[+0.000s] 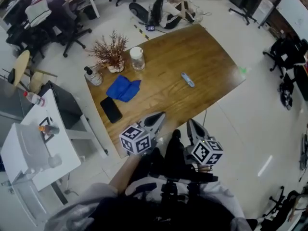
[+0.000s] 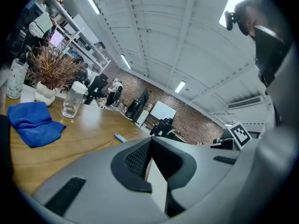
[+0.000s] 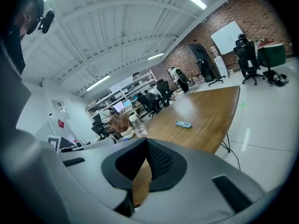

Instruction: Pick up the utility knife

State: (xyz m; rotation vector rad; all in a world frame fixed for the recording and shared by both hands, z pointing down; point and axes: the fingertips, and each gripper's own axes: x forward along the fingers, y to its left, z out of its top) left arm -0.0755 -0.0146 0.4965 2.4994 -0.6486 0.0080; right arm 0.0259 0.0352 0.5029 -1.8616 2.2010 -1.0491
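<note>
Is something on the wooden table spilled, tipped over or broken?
Nothing stands out. The jar, plant and bottle stand upright, the utility knife lies flat by itself, and only the blue cloth is crumpled.

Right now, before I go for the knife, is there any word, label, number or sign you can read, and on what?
No text can be read in any view.
Left cube, right cube: square marker patterns only, no letters.
Red sign on the wall: too small to read.
Whiteboard: nothing legible.
Bottle: label blurred.
Knife: too small to show any print.
</note>
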